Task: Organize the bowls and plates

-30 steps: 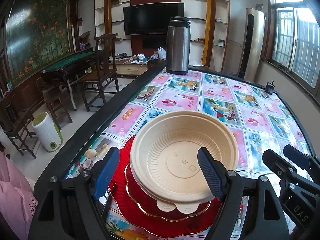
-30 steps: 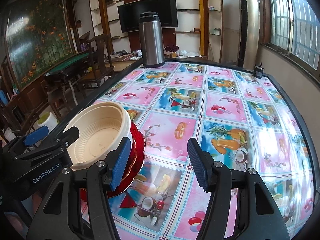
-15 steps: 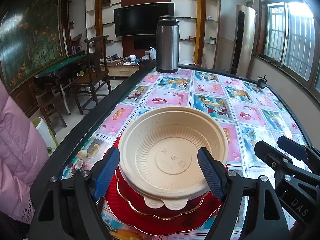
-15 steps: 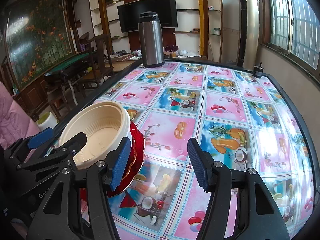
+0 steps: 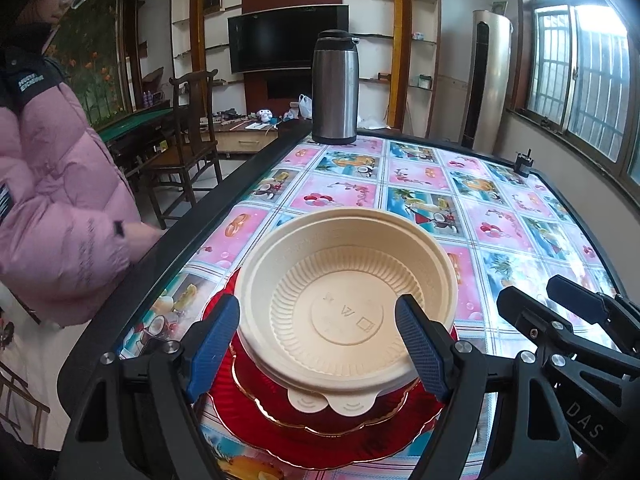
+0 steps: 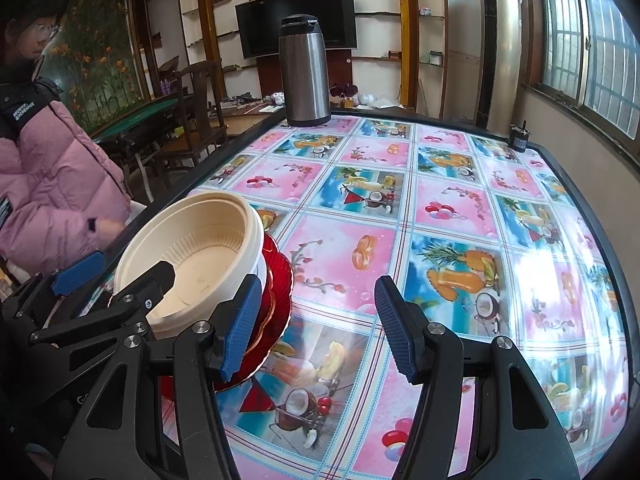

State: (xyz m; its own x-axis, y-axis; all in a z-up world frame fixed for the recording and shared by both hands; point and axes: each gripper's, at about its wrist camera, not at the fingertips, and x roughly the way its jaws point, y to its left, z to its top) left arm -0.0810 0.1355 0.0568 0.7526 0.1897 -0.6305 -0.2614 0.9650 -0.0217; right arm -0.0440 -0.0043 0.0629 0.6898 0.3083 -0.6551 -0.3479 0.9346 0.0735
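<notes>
A beige plastic bowl (image 5: 344,300) sits nested on a white bowl and stacked red plates (image 5: 320,440) near the table's left front edge. My left gripper (image 5: 316,344) is open, its blue pads either side of the bowl's near rim, empty. In the right wrist view the same bowl (image 6: 192,248) and red plates (image 6: 276,280) lie to the left. My right gripper (image 6: 316,328) is open and empty, above the tablecloth just right of the stack.
A steel thermos (image 5: 335,88) stands at the far end of the table (image 6: 440,240). A small dark object (image 6: 520,138) sits at the far right edge. A person in a pink jacket (image 5: 60,200) stands by the left edge. Chairs (image 5: 188,152) stand beyond.
The left gripper has pulled back and up a little from the stack, staying open. The person in pink has come into view at the left. The right gripper barely moved.
</notes>
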